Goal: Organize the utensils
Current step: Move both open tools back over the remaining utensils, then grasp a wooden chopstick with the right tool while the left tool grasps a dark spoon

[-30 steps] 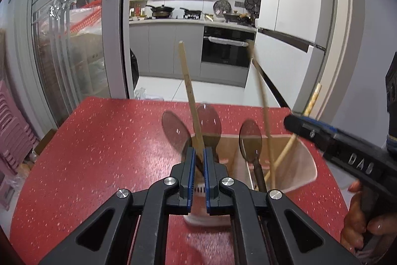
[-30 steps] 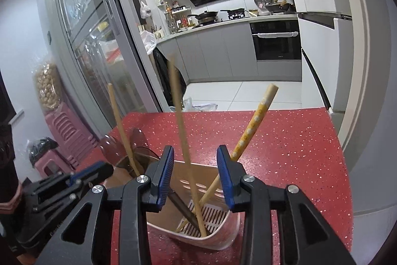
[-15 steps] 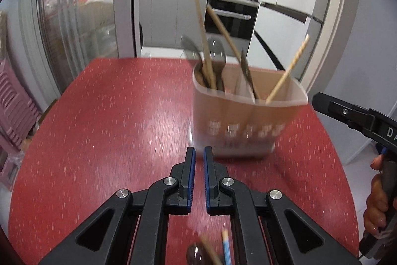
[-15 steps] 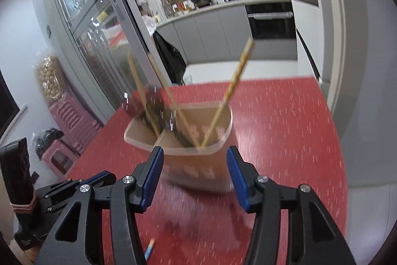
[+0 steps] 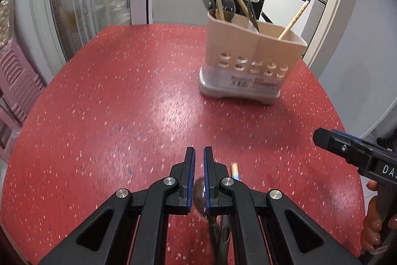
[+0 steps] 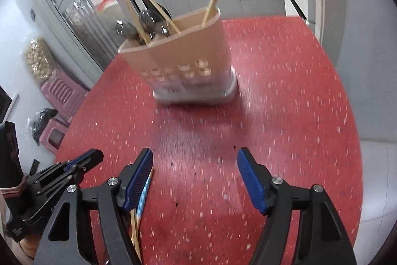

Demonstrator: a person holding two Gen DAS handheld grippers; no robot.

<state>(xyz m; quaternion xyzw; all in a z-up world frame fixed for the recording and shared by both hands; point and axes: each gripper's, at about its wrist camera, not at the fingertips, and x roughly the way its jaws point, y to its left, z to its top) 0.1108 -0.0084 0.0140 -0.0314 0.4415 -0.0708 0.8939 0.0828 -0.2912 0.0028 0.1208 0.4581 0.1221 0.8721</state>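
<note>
A beige utensil holder (image 5: 250,56) stands on the red table (image 5: 124,103), with spoons (image 5: 227,7) and chopsticks (image 5: 292,20) upright in it; it also shows in the right wrist view (image 6: 188,61). My left gripper (image 5: 199,153) is nearly shut and empty, well short of the holder. Under it lie a dark spoon (image 5: 199,193) and a blue-tipped chopstick (image 5: 235,171). My right gripper (image 6: 194,160) is wide open and empty; blue-patterned chopsticks (image 6: 142,200) lie by its left finger.
The table's right edge (image 5: 347,126) drops to the floor. Pink stools (image 6: 63,93) stand to the left of the table. A kitchen counter and oven lie beyond the doorway. The right gripper body (image 5: 357,155) shows at the left view's right side.
Both grippers have pulled back from the holder toward the table's near side. The left let go of a wooden utensil, which now stands in the holder. The right gripper has opened wider.
</note>
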